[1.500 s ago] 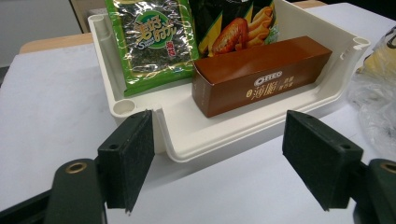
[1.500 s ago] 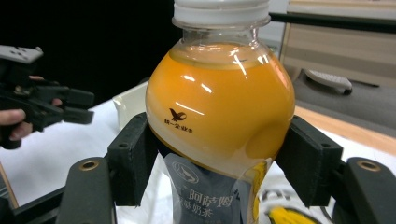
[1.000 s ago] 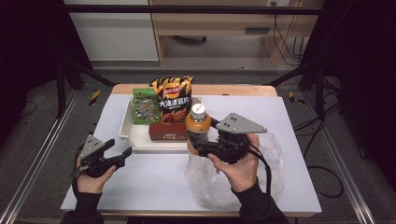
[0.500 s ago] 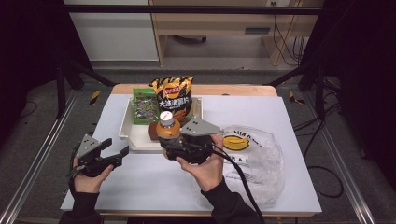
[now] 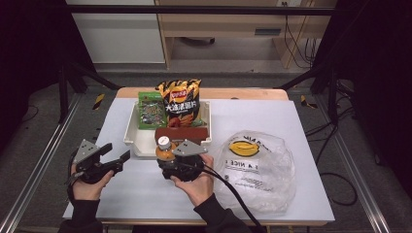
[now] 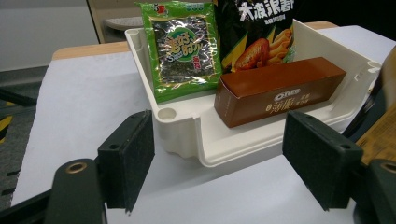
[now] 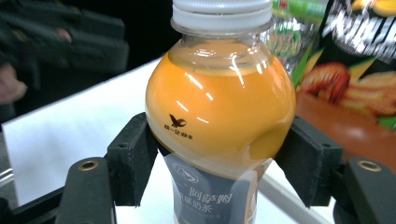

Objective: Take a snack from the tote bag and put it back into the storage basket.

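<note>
Right gripper (image 7: 219,163): your jaws pinch the orange drink bottle (image 7: 219,112), upright, at the white tray's (image 5: 141,141) front edge.
Left gripper (image 6: 219,163): your jaws spread, empty, near the tray's front-left corner.

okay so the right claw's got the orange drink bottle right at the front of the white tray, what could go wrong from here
The bottle is round and smooth, and the right claw pinches it at its bulge, so it might slip or twist. It hangs close to the tray front wall and the brown box; coming in low could knock either. The free tray space in front of the box looks narrow, so the bottle may tip once released.
</note>
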`<move>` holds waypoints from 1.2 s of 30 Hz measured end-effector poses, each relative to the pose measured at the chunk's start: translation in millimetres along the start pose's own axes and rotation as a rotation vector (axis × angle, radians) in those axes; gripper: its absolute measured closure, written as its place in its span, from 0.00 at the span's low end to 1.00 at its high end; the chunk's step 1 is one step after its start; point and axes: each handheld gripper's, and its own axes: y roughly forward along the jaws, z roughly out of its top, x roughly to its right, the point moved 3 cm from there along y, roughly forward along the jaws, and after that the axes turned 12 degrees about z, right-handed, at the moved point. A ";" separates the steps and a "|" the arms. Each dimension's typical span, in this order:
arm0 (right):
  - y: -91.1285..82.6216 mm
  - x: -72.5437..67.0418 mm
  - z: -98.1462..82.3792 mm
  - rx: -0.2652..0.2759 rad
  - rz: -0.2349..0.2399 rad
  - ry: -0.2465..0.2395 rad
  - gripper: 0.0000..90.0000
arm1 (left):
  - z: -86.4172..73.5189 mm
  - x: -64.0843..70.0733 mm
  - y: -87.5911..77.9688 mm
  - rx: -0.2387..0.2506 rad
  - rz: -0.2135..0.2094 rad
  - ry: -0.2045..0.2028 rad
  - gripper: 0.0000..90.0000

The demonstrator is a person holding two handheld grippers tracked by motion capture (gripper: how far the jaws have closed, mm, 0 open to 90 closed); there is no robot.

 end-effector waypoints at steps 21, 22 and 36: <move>-3.3 -2.5 -11.5 0.006 0.003 -0.010 0.31 | -0.8 1.2 1.0 -0.004 0.001 0.003 0.27; -6.3 -3.1 -9.5 0.016 0.003 -0.011 0.30 | -0.7 1.4 0.9 -0.004 0.001 0.003 0.27; -93.5 14.1 7.4 0.088 -0.037 -0.016 0.41 | 6.9 22.6 -7.0 0.024 -0.046 0.036 0.27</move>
